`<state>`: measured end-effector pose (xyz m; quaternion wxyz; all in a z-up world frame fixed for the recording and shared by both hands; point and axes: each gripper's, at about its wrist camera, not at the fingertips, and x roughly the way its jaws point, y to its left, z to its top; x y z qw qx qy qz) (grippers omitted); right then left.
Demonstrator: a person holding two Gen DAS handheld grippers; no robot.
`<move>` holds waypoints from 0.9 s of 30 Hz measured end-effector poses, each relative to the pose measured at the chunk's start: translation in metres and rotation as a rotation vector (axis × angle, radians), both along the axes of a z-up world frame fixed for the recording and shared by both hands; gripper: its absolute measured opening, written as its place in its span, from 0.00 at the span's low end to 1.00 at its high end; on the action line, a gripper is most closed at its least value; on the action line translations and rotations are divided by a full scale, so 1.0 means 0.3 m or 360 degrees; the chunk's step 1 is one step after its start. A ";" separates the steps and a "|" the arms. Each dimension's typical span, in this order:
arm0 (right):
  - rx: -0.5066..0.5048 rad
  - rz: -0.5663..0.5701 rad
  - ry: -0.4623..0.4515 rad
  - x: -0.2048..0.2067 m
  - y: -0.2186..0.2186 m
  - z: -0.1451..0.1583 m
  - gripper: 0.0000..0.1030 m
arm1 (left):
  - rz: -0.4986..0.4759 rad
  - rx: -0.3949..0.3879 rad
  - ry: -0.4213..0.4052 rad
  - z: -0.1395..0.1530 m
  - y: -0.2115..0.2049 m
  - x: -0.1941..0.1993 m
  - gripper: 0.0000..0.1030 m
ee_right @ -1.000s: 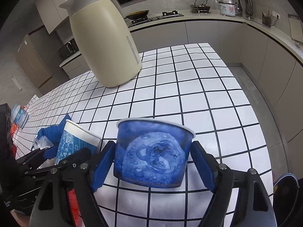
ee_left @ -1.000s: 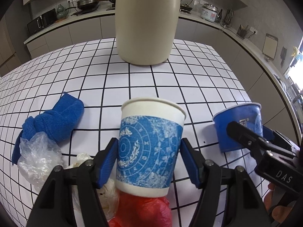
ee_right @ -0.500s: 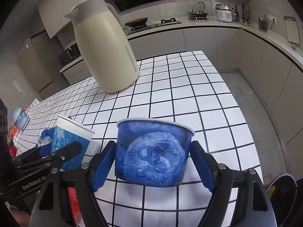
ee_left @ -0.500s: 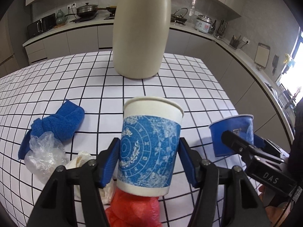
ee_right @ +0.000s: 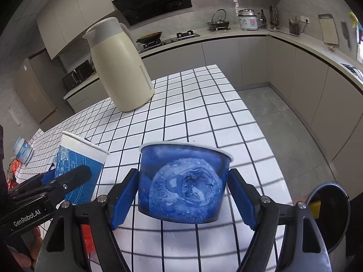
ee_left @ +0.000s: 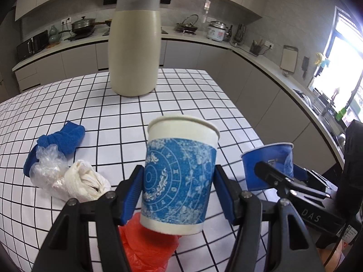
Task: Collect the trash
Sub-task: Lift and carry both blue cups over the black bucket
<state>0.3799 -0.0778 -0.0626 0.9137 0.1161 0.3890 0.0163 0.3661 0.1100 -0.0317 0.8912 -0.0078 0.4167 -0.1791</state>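
The tall cup (ee_left: 179,174) sits clamped between the left gripper's (ee_left: 179,192) blue pads, lifted off the table (ee_left: 181,95). The blue bowl (ee_right: 183,181) is pinched likewise in the right gripper (ee_right: 182,200), beside it. Both look ready for a bin (ee_right: 329,215) at lower right. The red bag (ee_left: 147,244), tissue (ee_left: 86,181) and plastic wrap (ee_left: 46,167) remain on the table.

The far right part of the table (ee_right: 204,104) is bare tile, so a gripper can pass there freely. The tall jug (ee_left: 135,54) blocks the far middle. On the left, the blue cloth (ee_left: 65,138), clear plastic (ee_left: 46,170), white rag (ee_left: 85,181) and red bag (ee_left: 145,244) crowd the near edge.
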 end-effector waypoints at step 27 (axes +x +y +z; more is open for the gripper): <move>0.0068 -0.0012 -0.0067 -0.202 -0.228 0.029 0.78 | -0.0026 -0.0047 -0.0087 0.064 -0.230 -0.114 0.61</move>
